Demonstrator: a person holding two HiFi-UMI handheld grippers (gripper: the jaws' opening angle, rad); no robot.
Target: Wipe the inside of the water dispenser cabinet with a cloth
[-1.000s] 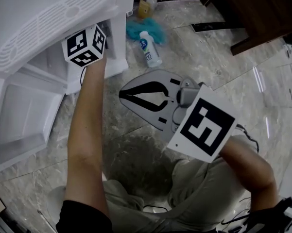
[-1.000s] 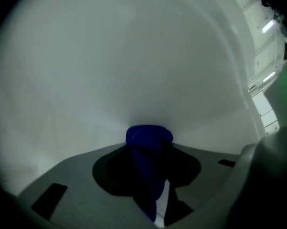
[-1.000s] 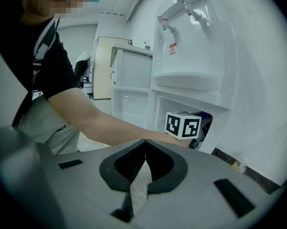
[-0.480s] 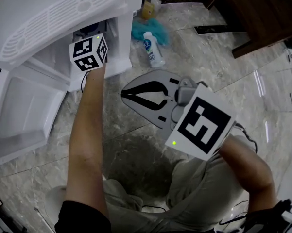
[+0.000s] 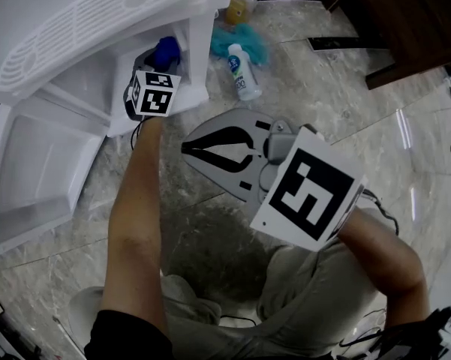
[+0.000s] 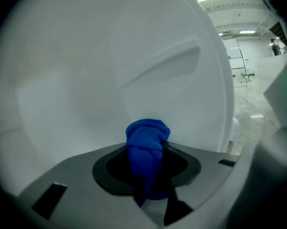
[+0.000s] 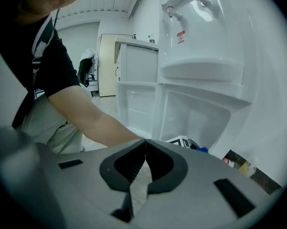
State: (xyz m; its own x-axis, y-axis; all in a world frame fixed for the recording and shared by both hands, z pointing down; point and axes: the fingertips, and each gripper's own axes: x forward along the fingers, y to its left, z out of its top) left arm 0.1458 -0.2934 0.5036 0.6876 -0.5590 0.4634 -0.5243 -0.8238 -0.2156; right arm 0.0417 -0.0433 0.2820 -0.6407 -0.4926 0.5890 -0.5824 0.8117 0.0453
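The white water dispenser stands at the upper left, its lower cabinet open. My left gripper reaches into that opening, shut on a bunched blue cloth. In the left gripper view the blue cloth sticks out past the left gripper, close to the cabinet's white inner wall. My right gripper hangs over the floor in front of the cabinet, shut and empty. In the right gripper view the right gripper points at the dispenser.
The cabinet door hangs open at the left. On the marble floor beside the dispenser lie a white bottle, a teal cloth and a yellow bottle. Dark wooden furniture stands at the upper right. The person's knees are below.
My left gripper has dropped down and rolled, moving right along the cabinet opening; the blue cloth now shows ahead of its cube. The right gripper has stayed put.
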